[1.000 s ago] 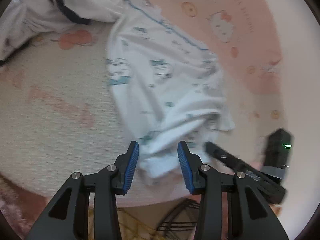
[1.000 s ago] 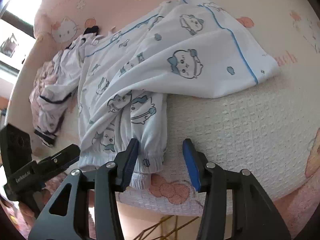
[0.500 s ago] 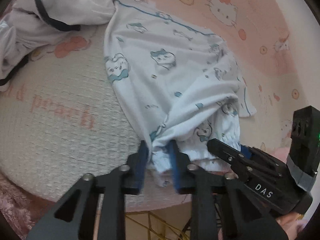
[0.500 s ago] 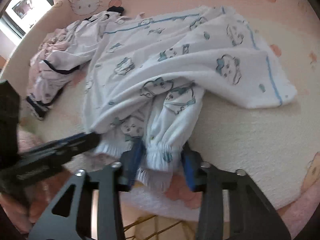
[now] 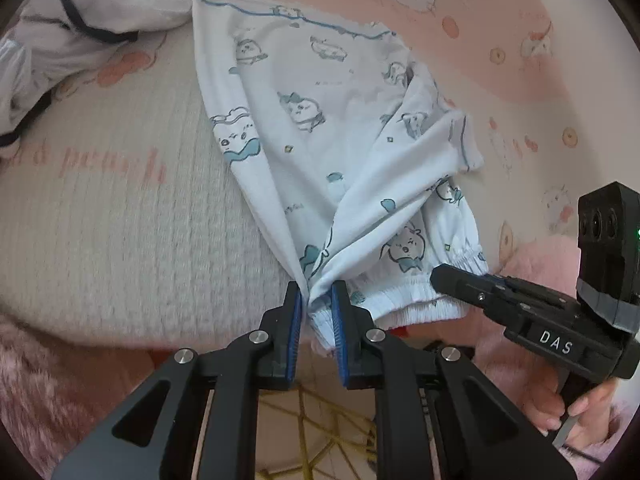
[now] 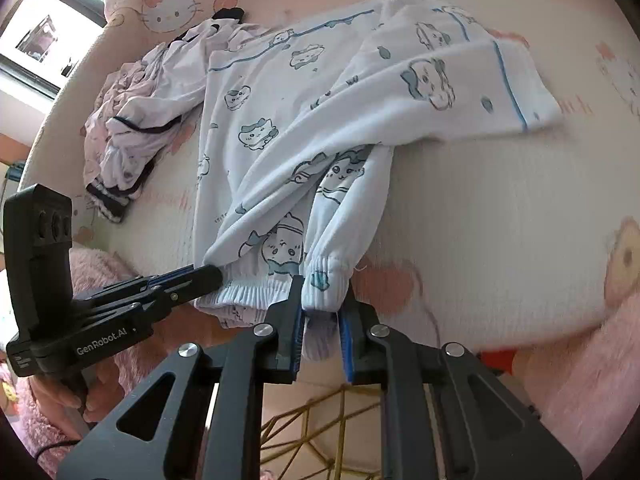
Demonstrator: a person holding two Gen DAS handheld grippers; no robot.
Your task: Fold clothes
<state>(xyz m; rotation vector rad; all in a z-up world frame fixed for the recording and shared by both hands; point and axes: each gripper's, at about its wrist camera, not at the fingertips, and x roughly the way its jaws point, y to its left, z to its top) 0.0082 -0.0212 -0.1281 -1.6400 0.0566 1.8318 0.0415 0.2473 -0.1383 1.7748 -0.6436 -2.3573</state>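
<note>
item: printed pyjama trousers (image 5: 320, 128), white with blue cartoon figures, lying part-spread on the round pink-and-cream cushioned surface (image 5: 120, 208), cuffs at its near edge.
left gripper (image 5: 316, 320): jaws have just been closing; blue pads now pinch bunched fabric at one leg's elastic hem, so that corner can be lifted.
right gripper (image 6: 320, 320): jaws have just been closing; clamped on the ribbed cuff (image 6: 326, 280) of the other leg, just beside the first. two holds at matching ends likely serve to pull the legs straight and carry them over in one fold.
second garment (image 6: 136, 120): pale, dark-trimmed, crumpled at the far side, well apart, apparently awaiting its turn.
</note>
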